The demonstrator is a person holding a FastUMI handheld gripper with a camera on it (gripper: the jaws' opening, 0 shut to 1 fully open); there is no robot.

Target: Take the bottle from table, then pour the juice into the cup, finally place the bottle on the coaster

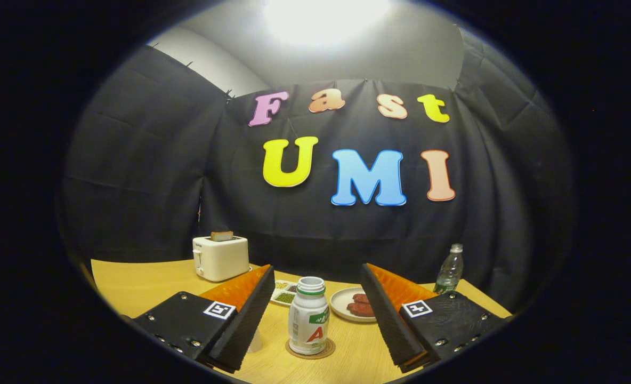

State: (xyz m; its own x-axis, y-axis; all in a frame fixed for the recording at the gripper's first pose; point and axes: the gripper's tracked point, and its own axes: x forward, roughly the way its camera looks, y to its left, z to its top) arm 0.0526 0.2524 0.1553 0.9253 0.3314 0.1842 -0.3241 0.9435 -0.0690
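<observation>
A small white bottle (pixel 309 320) with a green neck ring and no cap stands upright on a round brown coaster (pixel 326 353) on the wooden table (pixel 134 288). My gripper (pixel 316 272) is open, its black-padded fingers (pixel 249 317) standing wide on either side of the bottle. Neither pad touches it. A pale object, perhaps the cup (pixel 255 341), peeks out just beside the left finger and is mostly hidden by it.
A white toaster (pixel 220 257) with a slice of toast in it stands beyond the left finger. Behind the bottle lie a small tray of green food (pixel 283 293) and a white plate (pixel 342 306) with reddish pieces. A clear water bottle (pixel 450 269) stands beyond the right finger.
</observation>
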